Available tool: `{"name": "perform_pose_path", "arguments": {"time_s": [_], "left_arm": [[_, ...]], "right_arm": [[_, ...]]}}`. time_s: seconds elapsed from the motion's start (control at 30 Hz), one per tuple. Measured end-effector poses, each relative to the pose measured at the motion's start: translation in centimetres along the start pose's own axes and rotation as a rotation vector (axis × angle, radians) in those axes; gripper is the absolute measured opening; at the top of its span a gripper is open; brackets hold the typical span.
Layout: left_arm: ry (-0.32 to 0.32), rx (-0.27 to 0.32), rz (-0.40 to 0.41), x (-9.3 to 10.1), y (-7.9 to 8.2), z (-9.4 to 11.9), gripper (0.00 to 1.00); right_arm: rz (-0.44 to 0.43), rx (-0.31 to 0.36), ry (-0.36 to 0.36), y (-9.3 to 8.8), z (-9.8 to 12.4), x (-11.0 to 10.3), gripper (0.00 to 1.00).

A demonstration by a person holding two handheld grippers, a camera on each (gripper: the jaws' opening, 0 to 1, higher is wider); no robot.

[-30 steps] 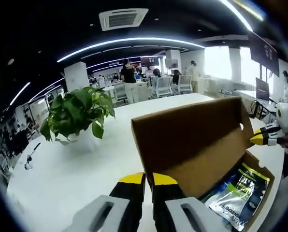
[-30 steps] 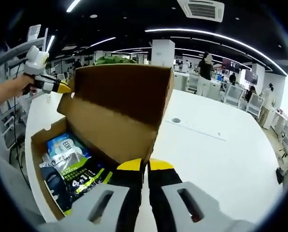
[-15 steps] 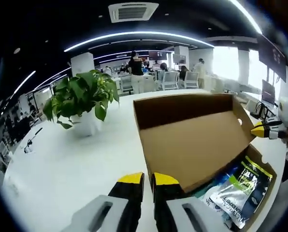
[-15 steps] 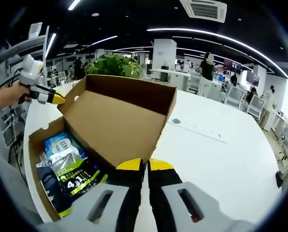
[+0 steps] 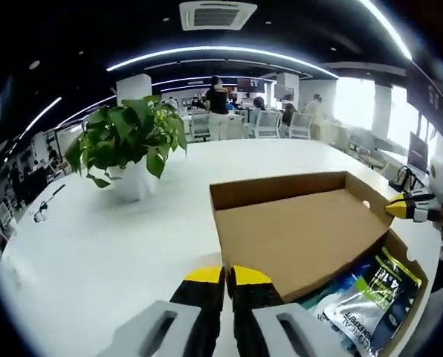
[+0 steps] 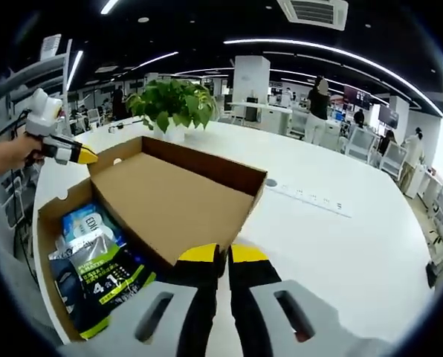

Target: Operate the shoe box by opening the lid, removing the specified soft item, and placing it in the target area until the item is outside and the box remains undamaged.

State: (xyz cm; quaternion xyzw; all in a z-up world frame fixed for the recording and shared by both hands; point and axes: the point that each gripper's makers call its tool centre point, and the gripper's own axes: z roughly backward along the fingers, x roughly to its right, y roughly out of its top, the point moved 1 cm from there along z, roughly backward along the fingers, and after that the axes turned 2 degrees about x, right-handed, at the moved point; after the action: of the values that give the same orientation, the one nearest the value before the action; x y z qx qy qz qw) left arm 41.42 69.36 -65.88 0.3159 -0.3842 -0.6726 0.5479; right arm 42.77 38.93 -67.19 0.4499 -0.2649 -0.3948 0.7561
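Note:
A brown cardboard shoe box (image 5: 412, 277) lies on a white table (image 5: 95, 245), its lid (image 5: 296, 230) folded back almost flat. Inside are soft plastic packets: a dark one with green print (image 5: 366, 294) (image 6: 102, 277) and a blue one (image 6: 88, 223). My left gripper (image 5: 223, 274) is shut at the lid's near side edge. My right gripper (image 6: 221, 253) is shut at the opposite side of the lid (image 6: 169, 201). Each gripper's yellow tip also appears in the other view, the right gripper (image 5: 400, 210) and the left gripper (image 6: 84, 155), against a lid corner.
A potted green plant (image 5: 128, 145) (image 6: 173, 104) stands on the table beyond the lid. A round cable port (image 6: 270, 183) is set in the tabletop (image 6: 333, 245). Office desks, chairs and standing people are far behind. A hand and sleeve hold the left gripper.
The lid has swung from nearly upright down to almost flat behind the box, with both grippers staying at its sides. The plant now shows over it.

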Motion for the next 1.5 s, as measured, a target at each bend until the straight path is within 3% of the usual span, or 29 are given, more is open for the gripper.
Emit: {"name": "perform_pose_path", "arguments": {"time_s": [0.57, 0.73, 0.97, 1.23, 1.5], "left_arm": [[0.002, -0.028, -0.016, -0.1, -0.4, -1.1, 0.03], [0.003, -0.042, -0.013, -0.1, -0.4, -1.3, 0.03], [0.007, -0.063, -0.011, -0.2, -0.5, -1.6, 0.03], [0.004, -0.073, -0.004, -0.1, -0.4, -1.4, 0.03], [0.008, -0.092, -0.033, 0.1, -0.5, -0.5, 0.07]], "right_arm": [[-0.009, -0.04, 0.006, -0.6, -0.8, 0.2, 0.05], [-0.001, -0.079, 0.039, -1.0, -0.7, 0.0, 0.08], [-0.02, -0.111, 0.076, -1.5, 0.8, -0.3, 0.13], [0.031, -0.154, 0.164, -2.2, 3.0, -2.0, 0.18], [0.019, -0.188, 0.25, -2.3, 4.5, -3.1, 0.22]]}}
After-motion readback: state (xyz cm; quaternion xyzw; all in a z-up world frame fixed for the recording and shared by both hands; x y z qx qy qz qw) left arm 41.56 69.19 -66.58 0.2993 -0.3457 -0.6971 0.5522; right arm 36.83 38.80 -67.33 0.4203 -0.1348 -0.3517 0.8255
